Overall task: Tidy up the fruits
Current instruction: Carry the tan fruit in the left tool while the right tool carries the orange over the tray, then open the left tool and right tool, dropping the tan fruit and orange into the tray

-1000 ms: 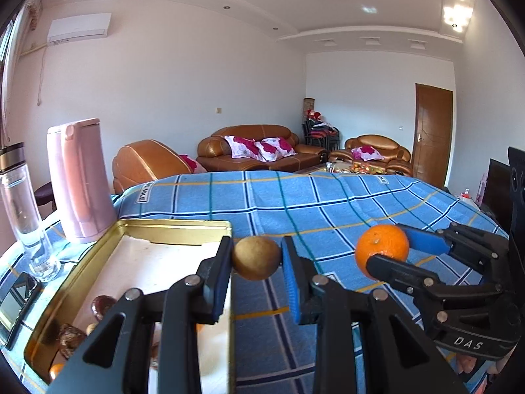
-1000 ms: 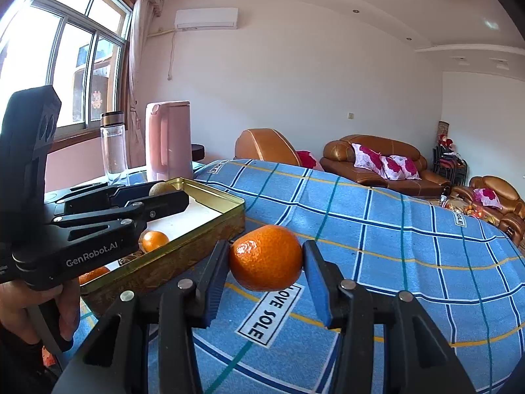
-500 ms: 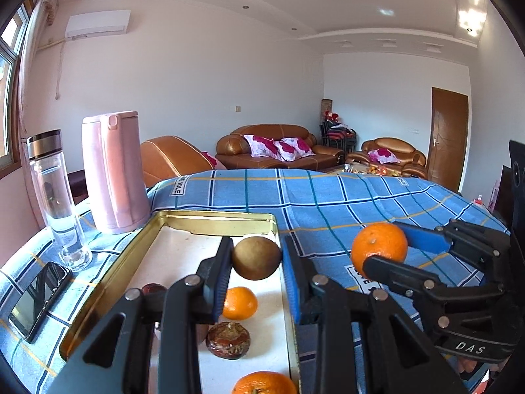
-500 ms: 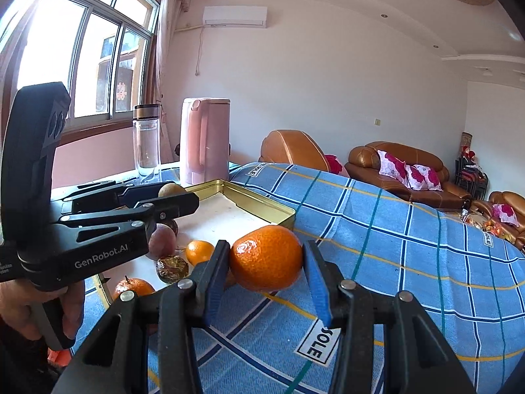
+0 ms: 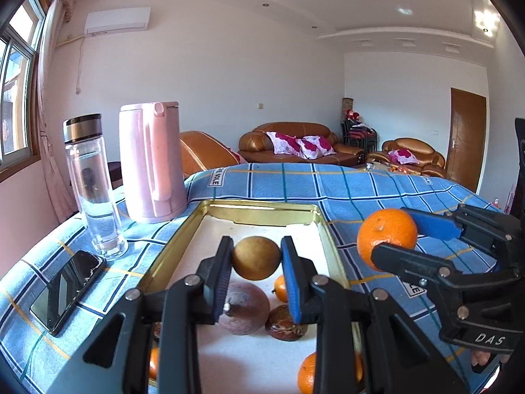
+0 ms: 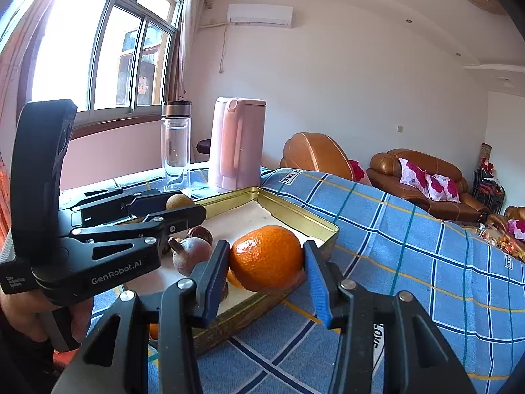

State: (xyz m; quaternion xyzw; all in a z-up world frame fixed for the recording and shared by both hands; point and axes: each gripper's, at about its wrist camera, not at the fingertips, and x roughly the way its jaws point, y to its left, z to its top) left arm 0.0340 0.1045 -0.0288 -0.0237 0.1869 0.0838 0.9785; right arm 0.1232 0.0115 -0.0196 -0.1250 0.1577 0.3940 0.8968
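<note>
The left tongs [image 5: 256, 262] are clamped on a round brown fruit [image 5: 256, 257], holding it in the air above the gold tin tray [image 5: 259, 208]. Beneath them on the tray's white floor lie a purple-brown passion fruit [image 5: 244, 308], a dark wrinkled fruit [image 5: 285, 325], a small orange [image 5: 280, 287] and, nearer the camera at the tray's right edge, a larger orange fruit [image 5: 306, 374].

The right tongs [image 6: 266, 259] grip a mandarin [image 6: 266, 257], held over the tray's near right corner, just above the rim; in the left view this mandarin [image 5: 387, 238] hangs to the right of the tray, over the blue checked cloth [image 5: 361, 190] that covers the table.

Left of the tray a black phone [image 5: 67, 290] lies flat on the cloth. Just beyond it stands a clear glass bottle [image 5: 92, 184] with a metal cap, and beside that a pink electric kettle [image 5: 151, 161], close to the tray's far left corner. Further back are brown leather sofas [image 5: 295, 144] with floral cushions and a wooden door [image 5: 466, 138].
</note>
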